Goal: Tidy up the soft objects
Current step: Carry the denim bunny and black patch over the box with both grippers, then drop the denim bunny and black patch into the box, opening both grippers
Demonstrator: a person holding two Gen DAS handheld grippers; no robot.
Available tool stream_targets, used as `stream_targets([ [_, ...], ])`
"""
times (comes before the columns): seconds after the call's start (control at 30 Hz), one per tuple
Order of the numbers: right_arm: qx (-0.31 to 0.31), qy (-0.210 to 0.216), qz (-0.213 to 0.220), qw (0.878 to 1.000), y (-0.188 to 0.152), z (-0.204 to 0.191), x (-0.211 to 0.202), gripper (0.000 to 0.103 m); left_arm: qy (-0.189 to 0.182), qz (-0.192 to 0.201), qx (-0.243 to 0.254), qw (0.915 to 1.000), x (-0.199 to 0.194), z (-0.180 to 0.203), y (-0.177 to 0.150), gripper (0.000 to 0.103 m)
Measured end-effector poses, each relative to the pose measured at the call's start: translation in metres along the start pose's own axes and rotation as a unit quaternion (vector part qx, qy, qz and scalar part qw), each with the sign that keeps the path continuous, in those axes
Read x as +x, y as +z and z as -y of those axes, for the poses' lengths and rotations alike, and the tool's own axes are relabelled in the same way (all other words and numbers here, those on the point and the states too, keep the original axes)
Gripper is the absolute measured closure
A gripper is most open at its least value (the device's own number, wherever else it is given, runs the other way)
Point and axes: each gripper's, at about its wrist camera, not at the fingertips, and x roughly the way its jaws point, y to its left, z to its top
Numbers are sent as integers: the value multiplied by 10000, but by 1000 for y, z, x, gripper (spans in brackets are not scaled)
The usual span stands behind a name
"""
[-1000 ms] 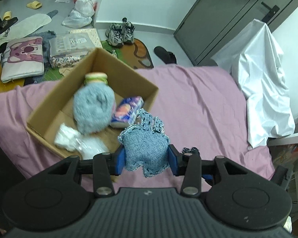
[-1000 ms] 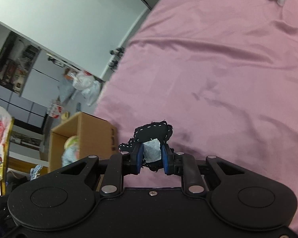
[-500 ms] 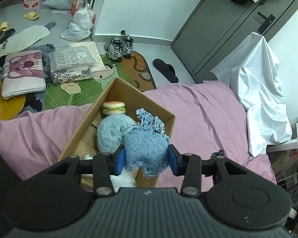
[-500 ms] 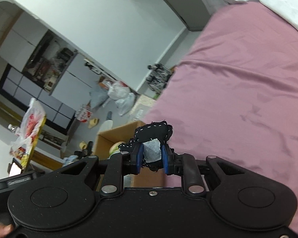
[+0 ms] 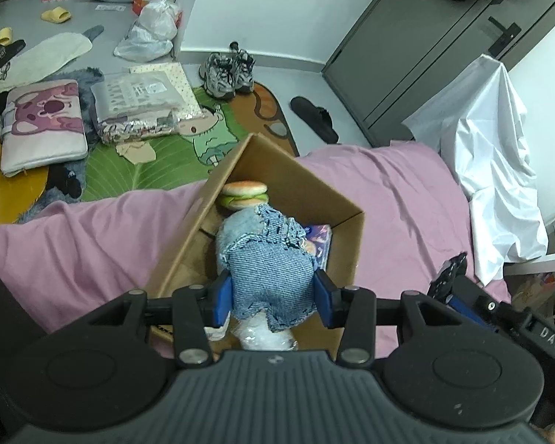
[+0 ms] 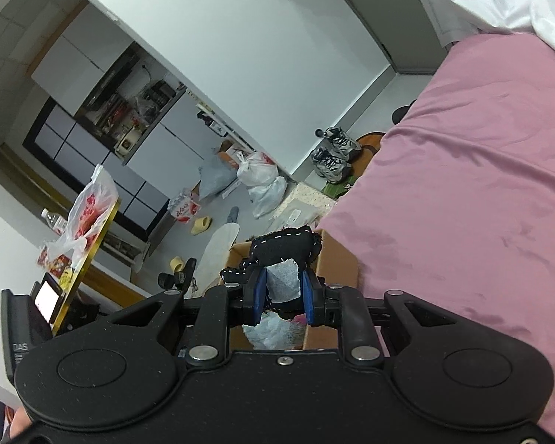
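Note:
My left gripper (image 5: 272, 298) is shut on a blue denim soft toy (image 5: 268, 262), held over the open cardboard box (image 5: 346, 207) on the pink bed. Inside the box lie a plush burger (image 5: 245, 193), a purple tissue pack (image 5: 320, 238) and a white plastic-wrapped item (image 5: 264, 336). My right gripper (image 6: 283, 298) is shut on a black soft toy with white stitching (image 6: 283, 246), gripped at its grey tag (image 6: 282, 281), above the near edge of the same box (image 6: 336, 259). In the left wrist view the right gripper (image 5: 458, 288) shows at the right with the black toy (image 5: 452, 268).
The pink bedsheet (image 5: 399, 192) surrounds the box. A white sheet (image 5: 492, 155) drapes at the bed's far right. On the floor beyond lie sneakers (image 5: 227, 70), a slipper (image 5: 314, 118), packaged bedding (image 5: 140, 107) and bags (image 6: 261, 181). A yellow table edge (image 6: 87, 255) stands left.
The left gripper has carried the denim toy from beside the box to over its inside. The right gripper has risen and rolled with the black toy, and now shows the room.

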Motion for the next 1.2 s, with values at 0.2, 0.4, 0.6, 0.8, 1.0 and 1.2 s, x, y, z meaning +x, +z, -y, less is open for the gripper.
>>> stream_targets([
  [0.2,-211,20,-167,9996,-5,-17,15,82,122,-259,55,9996,8,-11,1,52],
  [0.4,-370,5,-316,9988,-7,-30,28,81,85,-293,-8,9995,4,-21,8,41],
  [0.6,-469,-1,-395,9981,-11,-39,30,80,76,-253,-119,9996,0,-27,12,37],
  [0.8,-502,-60,-700,9963,-13,-43,38,61,77,-241,-112,9996,-5,-26,13,34],
  [1.0,-352,-216,-549,9976,-13,-37,23,53,77,-148,71,9998,-16,-17,14,24],
  [1.2,-379,-272,-522,9975,-14,-46,14,39,71,-70,191,9998,-29,-7,14,18],
])
